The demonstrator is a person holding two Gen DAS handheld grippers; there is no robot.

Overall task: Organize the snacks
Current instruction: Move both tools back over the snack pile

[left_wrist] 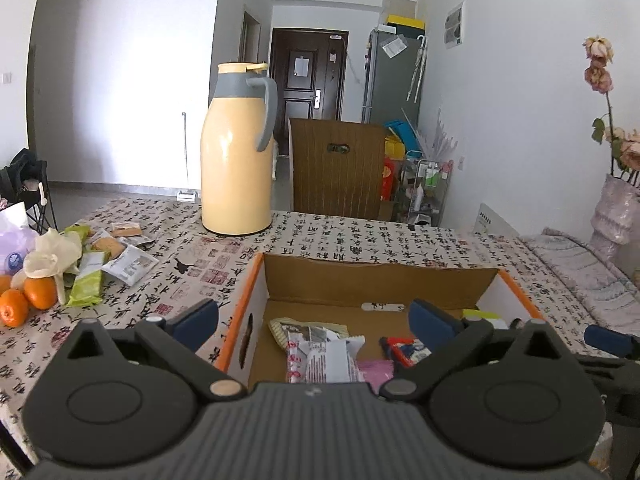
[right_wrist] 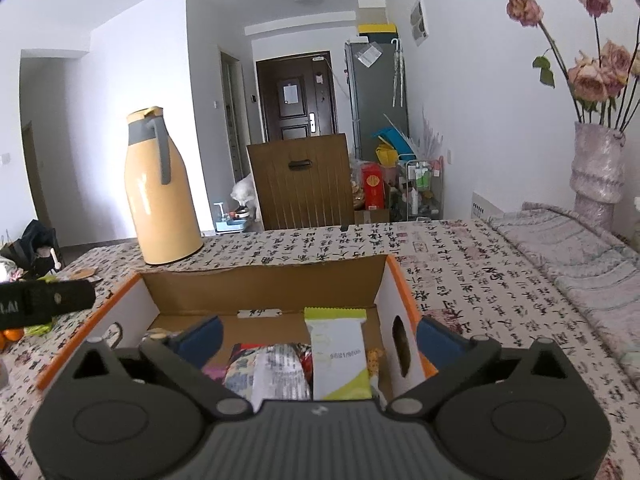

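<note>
An open cardboard box [left_wrist: 376,280] with orange edges sits on the table and holds several snack packets [left_wrist: 328,356]. It also shows in the right wrist view [right_wrist: 264,288], with a green-and-white packet [right_wrist: 340,356] leaning inside among other packets. My left gripper [left_wrist: 316,320] is open and empty, over the box's near left side. My right gripper [right_wrist: 320,340] is open and empty, over the box's near right side. More loose snack packets [left_wrist: 104,256] lie on the table at the far left.
A tall yellow thermos [left_wrist: 236,152] stands behind the box. Oranges [left_wrist: 28,300] and a purple bag [left_wrist: 12,240] sit at the left edge. A vase of dried roses [right_wrist: 596,168] stands at the right. A wooden chair [left_wrist: 340,168] is behind the table.
</note>
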